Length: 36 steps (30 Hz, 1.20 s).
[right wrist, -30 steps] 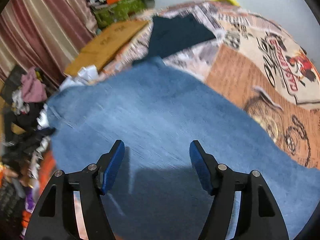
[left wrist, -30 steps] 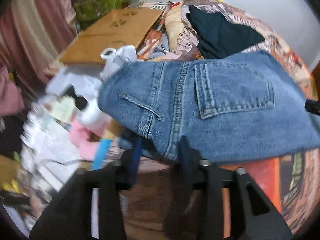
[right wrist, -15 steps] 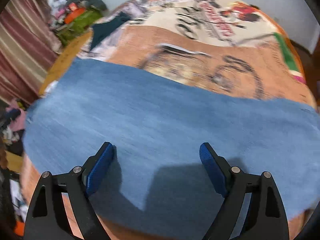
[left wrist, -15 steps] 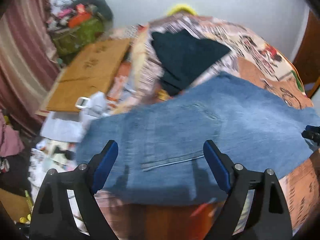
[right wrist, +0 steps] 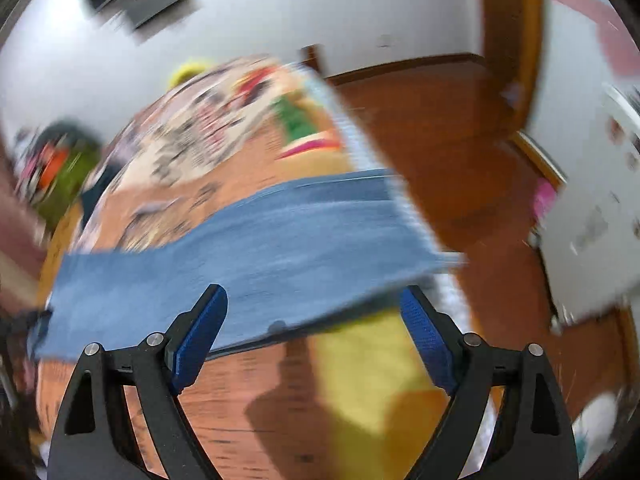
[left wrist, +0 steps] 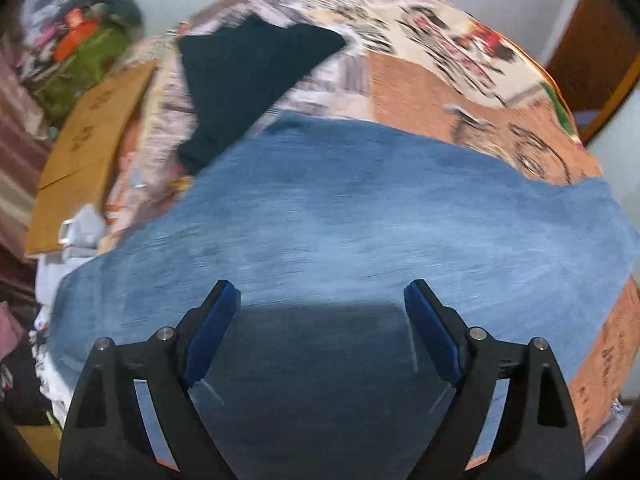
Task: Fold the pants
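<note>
The jeans (left wrist: 360, 216) lie spread flat across a bed covered with a printed quilt (left wrist: 432, 80), laid lengthwise so that a long, even strip is ready for a crosswise fold. The left gripper (left wrist: 322, 304) hangs above the wide middle of the denim with its jaws spread apart and nothing between them, so the cloth rests free. The right gripper (right wrist: 312, 312) hovers near the leg end (right wrist: 360, 216), where the hem reaches the mattress edge beside the wooden floor (right wrist: 460, 128); its jaws are likewise parted and empty (both views are blurred). A dark garment (left wrist: 248, 76) sits farther up the bed, apart from the work. I judge the next grasp falls on that hem.
</note>
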Available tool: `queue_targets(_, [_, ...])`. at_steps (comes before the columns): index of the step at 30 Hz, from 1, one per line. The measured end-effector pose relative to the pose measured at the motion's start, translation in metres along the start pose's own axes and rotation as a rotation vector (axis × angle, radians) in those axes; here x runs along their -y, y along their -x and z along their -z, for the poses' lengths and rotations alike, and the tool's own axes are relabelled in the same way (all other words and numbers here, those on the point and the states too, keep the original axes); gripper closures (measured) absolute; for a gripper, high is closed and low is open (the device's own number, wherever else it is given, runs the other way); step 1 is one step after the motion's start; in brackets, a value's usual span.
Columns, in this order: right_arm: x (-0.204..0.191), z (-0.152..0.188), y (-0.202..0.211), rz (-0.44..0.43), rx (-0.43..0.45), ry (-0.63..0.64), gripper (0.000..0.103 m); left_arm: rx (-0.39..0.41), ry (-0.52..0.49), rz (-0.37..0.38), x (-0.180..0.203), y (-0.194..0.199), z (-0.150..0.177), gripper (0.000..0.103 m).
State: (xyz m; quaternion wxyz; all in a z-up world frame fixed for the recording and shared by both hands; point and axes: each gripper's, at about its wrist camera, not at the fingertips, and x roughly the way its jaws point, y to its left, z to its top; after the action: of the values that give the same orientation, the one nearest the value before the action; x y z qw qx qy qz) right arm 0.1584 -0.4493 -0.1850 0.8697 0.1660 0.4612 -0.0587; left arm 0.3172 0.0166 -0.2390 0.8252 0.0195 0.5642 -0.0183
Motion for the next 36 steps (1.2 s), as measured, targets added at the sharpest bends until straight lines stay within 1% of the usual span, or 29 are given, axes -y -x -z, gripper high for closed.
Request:
queue_targets(2, [0.019,0.0,-0.002,0.028,0.01,-0.067,0.016,0.008,-0.04,-0.038,0.018,-0.005,-0.006,0.015])
queue_targets(4, [0.037,0.002,-0.011,0.006,-0.011,-0.137,0.016,0.009,-0.07,-0.055,0.032,-0.007,-0.012,0.015])
queue_targets(6, [0.047,0.002,-0.026,-0.034,-0.05,-0.19,0.016,-0.005,-0.083,-0.035,0.044,-0.01,-0.018,0.015])
queue_targets(8, [0.049,0.004,-0.038,-0.069,-0.079,-0.214,0.016,-0.023,-0.096,-0.014,0.057,-0.015,-0.021,0.015])
queue_targets(9, [0.047,0.004,-0.044,-0.078,-0.091,-0.217,0.018,-0.023,-0.105,-0.016,0.063,-0.017,-0.022,0.015])
queue_targets(11, [0.04,0.003,-0.05,-0.099,-0.101,-0.207,0.029,-0.013,-0.127,-0.03,0.075,-0.017,-0.023,0.015])
queue_targets(12, [0.037,0.001,-0.054,-0.107,-0.107,-0.203,0.041,-0.009,-0.135,-0.033,0.08,-0.018,-0.024,0.015])
queue_targets(13, [0.034,-0.002,-0.055,-0.12,-0.114,-0.198,0.056,-0.005,-0.144,-0.038,0.085,-0.018,-0.024,0.015])
queue_targets(14, [0.031,-0.005,-0.057,-0.131,-0.119,-0.19,0.062,-0.001,-0.152,-0.04,0.087,-0.017,-0.024,0.015])
queue_targets(16, [0.022,-0.013,-0.057,-0.113,-0.107,-0.151,0.078,0.011,-0.183,-0.05,0.094,-0.016,-0.025,0.015])
queue_targets(17, [0.017,-0.018,-0.054,-0.109,-0.089,-0.123,0.082,0.014,-0.194,-0.059,0.096,-0.015,-0.026,0.015])
queue_targets(18, [0.014,-0.023,-0.052,-0.102,-0.07,-0.097,0.087,0.018,-0.201,-0.065,0.097,-0.015,-0.026,0.015])
queue_targets(19, [0.013,-0.028,-0.05,-0.094,-0.048,-0.075,0.09,0.022,-0.208,-0.065,0.099,-0.013,-0.027,0.015])
queue_targets(22, [0.007,-0.044,-0.036,-0.083,0.029,-0.015,0.095,0.037,-0.217,-0.05,0.103,-0.008,-0.027,0.015])
queue_targets(26, [0.0,-0.056,-0.012,-0.057,0.149,0.068,0.096,0.067,-0.237,-0.054,0.11,-0.003,-0.027,0.015])
queue_targets(28, [-0.002,-0.059,-0.004,-0.048,0.183,0.091,0.096,0.075,-0.24,-0.052,0.113,-0.001,-0.026,0.015])
queue_targets(30, [-0.002,-0.059,-0.006,-0.037,0.186,0.101,0.096,0.077,-0.239,-0.048,0.114,0.0,-0.025,0.015])
queue_targets(32, [-0.001,-0.057,-0.016,-0.006,0.159,0.115,0.096,0.08,-0.235,-0.041,0.113,0.001,-0.024,0.015])
queue_targets(34, [0.001,-0.051,-0.032,0.049,0.11,0.135,0.094,0.083,-0.23,-0.037,0.112,0.003,-0.023,0.015])
queue_targets(36, [0.008,-0.047,-0.044,0.095,0.052,0.133,0.088,0.086,-0.228,-0.034,0.111,0.005,-0.021,0.015])
